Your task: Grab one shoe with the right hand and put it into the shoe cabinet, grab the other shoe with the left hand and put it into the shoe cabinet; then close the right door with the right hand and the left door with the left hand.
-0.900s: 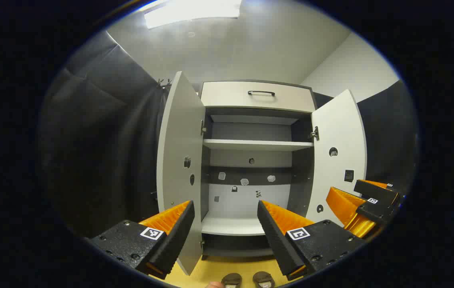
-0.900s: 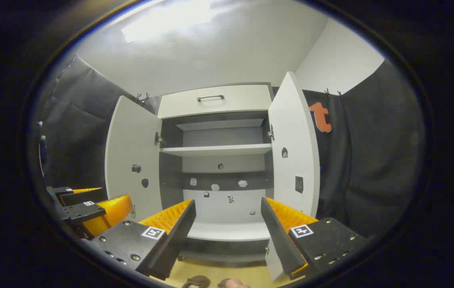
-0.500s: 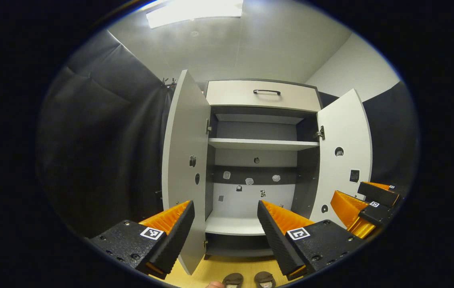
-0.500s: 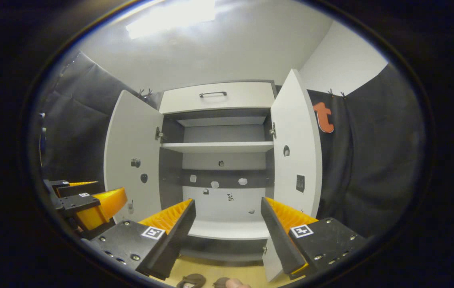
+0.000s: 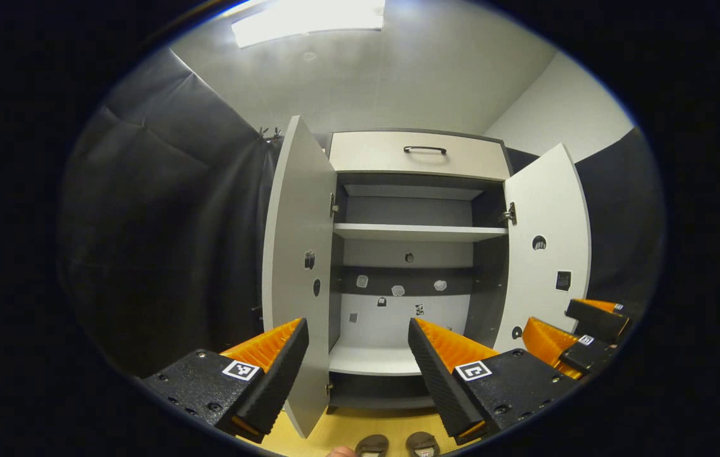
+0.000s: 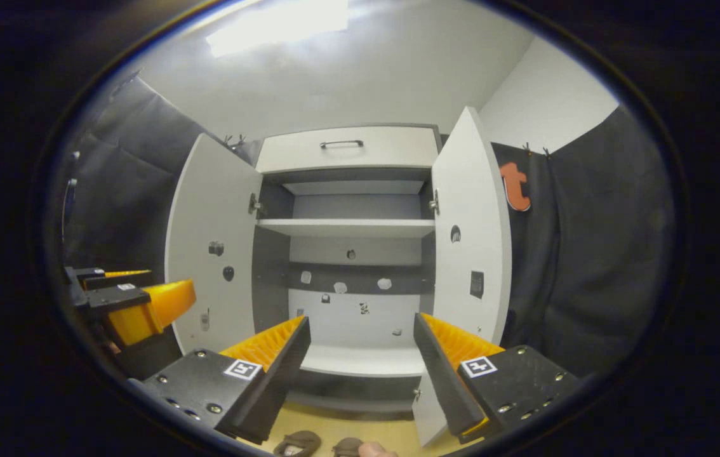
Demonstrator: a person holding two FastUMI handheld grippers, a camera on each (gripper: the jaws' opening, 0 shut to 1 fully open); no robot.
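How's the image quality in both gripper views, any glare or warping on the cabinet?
Left gripper view: the ceiling light blows out white; fisheye bows the open left door. Right gripper view: the ceiling light glares too, the right door curves, and the lower shelf stays sharp and evenly lit.

Tongs (image 5: 355, 346) with screwed bodies bearing square printed markers

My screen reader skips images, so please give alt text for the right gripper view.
An open shoe cabinet with both doors swung wide and bare shelves faces the open right gripper. Two shoes sit on the floor below it, and the left gripper hangs at the view's left edge.
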